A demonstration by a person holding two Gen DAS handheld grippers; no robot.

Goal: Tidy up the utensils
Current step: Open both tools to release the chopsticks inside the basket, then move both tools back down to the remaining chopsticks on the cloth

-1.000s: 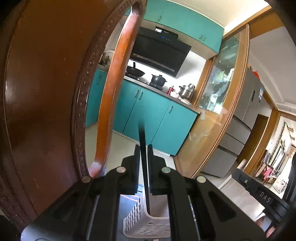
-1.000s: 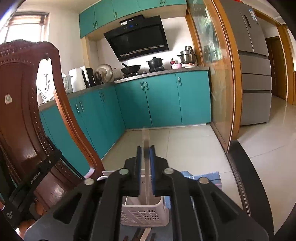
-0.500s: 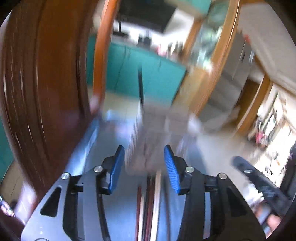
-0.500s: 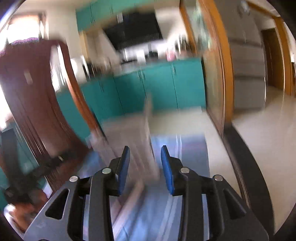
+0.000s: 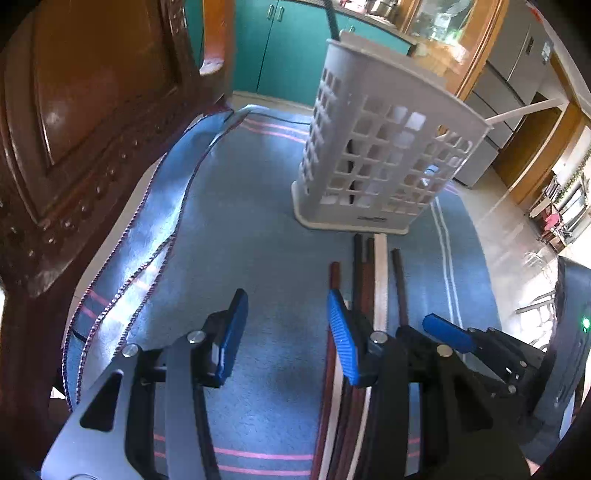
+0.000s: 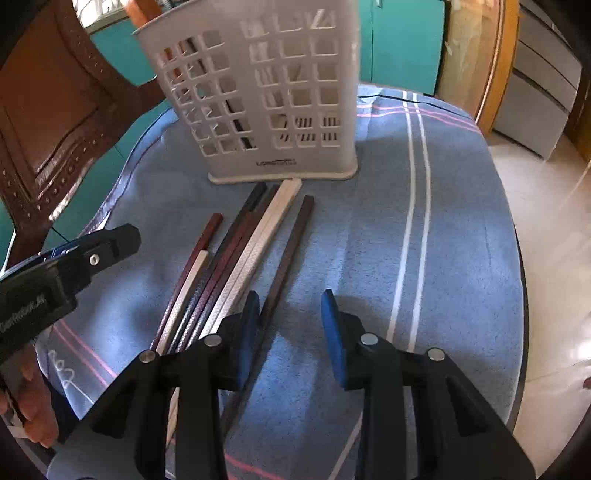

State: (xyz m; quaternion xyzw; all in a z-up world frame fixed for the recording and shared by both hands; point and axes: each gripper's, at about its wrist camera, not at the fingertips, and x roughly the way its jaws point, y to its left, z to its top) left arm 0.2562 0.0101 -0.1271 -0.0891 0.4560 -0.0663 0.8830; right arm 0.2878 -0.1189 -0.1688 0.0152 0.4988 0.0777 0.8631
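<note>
A white slotted utensil basket (image 5: 373, 147) (image 6: 266, 96) stands on the blue cloth. A dark chopstick (image 5: 332, 22) and a white chopstick (image 5: 524, 110) stick out of its top. Several loose chopsticks (image 6: 236, 258) (image 5: 364, 280), dark brown, reddish and white, lie side by side on the cloth in front of the basket. My left gripper (image 5: 286, 317) hovers open over bare cloth just left of that bundle, nothing between its pads. My right gripper (image 6: 290, 306) is open above the right side of the bundle. One dark brown chopstick (image 6: 291, 243) runs under its left finger.
A carved wooden chair (image 5: 74, 129) (image 6: 55, 122) stands close on the left. The blue striped cloth (image 6: 443, 240) covers a rounded table that ends at the right above the tiled floor. A hand (image 6: 33, 406) holds the left gripper (image 6: 92, 251) at lower left.
Both grippers were shut on upright chopsticks above the basket. They let go, opened and dropped down, tilting toward the cloth. The released chopsticks now stand in the basket.
</note>
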